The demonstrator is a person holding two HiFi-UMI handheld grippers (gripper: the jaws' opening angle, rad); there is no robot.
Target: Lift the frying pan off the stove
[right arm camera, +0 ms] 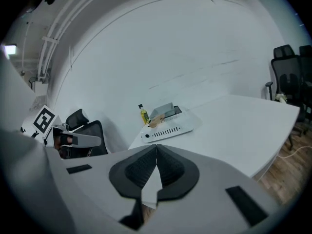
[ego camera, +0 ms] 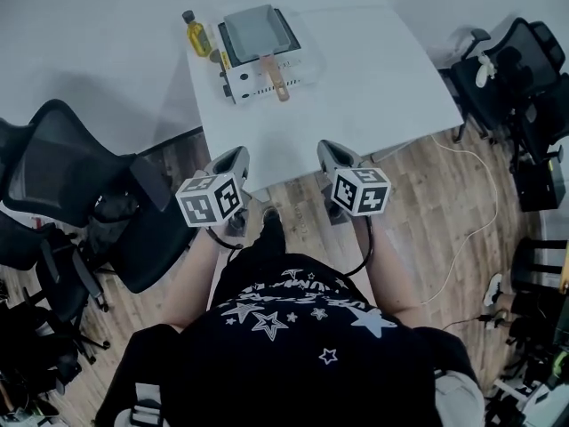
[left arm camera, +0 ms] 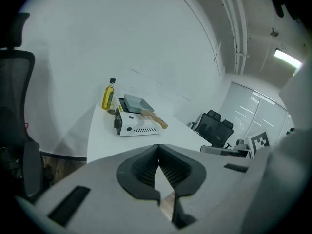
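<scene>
A grey rectangular frying pan (ego camera: 258, 32) with a wooden handle (ego camera: 276, 80) sits on a white portable stove (ego camera: 253, 84) at the far left of the white table (ego camera: 373, 87). The left gripper view shows the pan (left arm camera: 136, 103) and stove (left arm camera: 136, 128) well ahead; so does the right gripper view, with pan (right arm camera: 163, 111) and stove (right arm camera: 168, 129). My left gripper (ego camera: 233, 160) and right gripper (ego camera: 331, 154) hover side by side at the table's near edge, far from the pan. Both are shut with nothing between the jaws.
A yellow oil bottle (ego camera: 196, 36) stands just left of the stove. Black office chairs (ego camera: 62, 167) crowd the left side, and more chairs (ego camera: 511, 69) stand at the right. A white cable (ego camera: 480, 212) trails over the wooden floor.
</scene>
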